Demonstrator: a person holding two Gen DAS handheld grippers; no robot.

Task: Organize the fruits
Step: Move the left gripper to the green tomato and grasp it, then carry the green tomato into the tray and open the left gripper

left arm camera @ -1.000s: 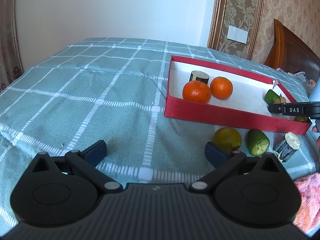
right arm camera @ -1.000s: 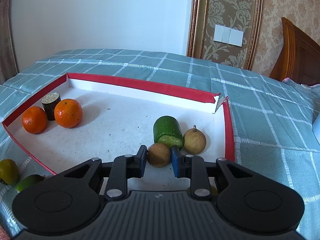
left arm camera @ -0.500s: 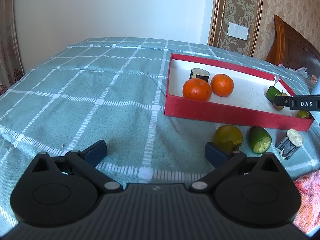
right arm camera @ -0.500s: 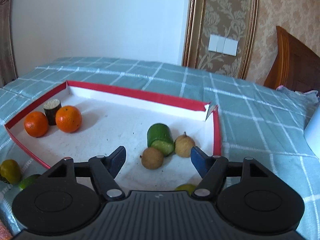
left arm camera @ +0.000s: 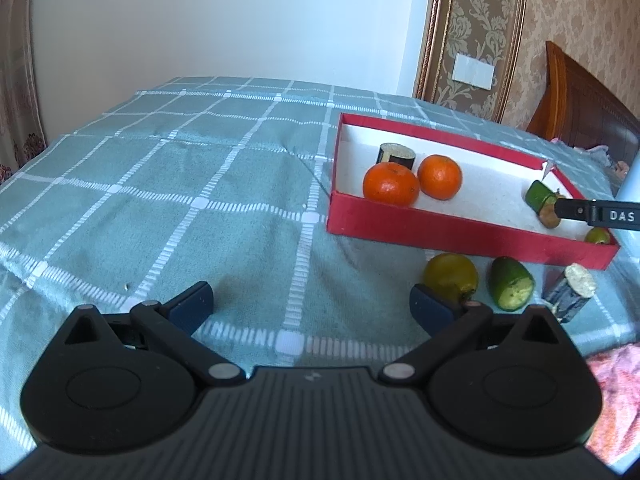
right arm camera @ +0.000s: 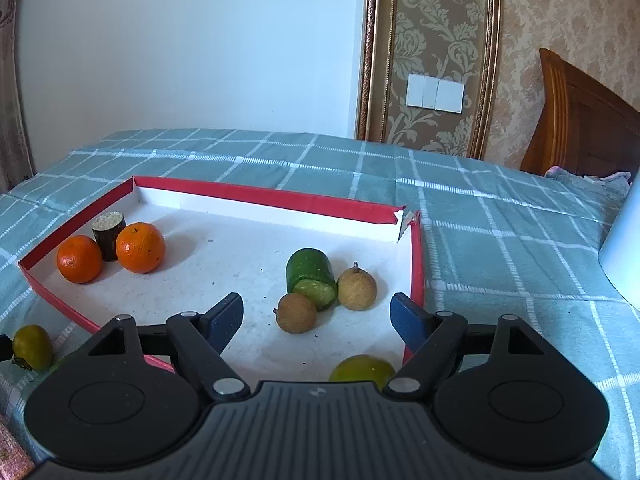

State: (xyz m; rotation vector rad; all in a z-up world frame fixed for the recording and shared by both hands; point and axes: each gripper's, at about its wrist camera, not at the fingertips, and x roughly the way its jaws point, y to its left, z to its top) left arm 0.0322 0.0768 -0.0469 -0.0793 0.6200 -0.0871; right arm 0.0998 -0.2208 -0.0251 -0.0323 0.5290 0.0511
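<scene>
A red box with a white floor lies on the bed. Inside it are two oranges, a dark stub, a green cucumber piece, two brown longans and a green citrus. My right gripper hovers over the box, its jaws opening, and the nearer longan rests loose on the floor between them. My left gripper is open above the bedspread. To its right, outside the box, lie a yellow-green citrus, a cucumber piece and a dark stub.
A teal checked bedspread covers the bed. A wooden headboard stands at the far right. A pink cloth lies at the near right edge. A white object juts in from the right of the right wrist view.
My right gripper went from shut on the brown longan to wide open and drew back a little; the longan now rests on the box floor. The left gripper stayed put.
</scene>
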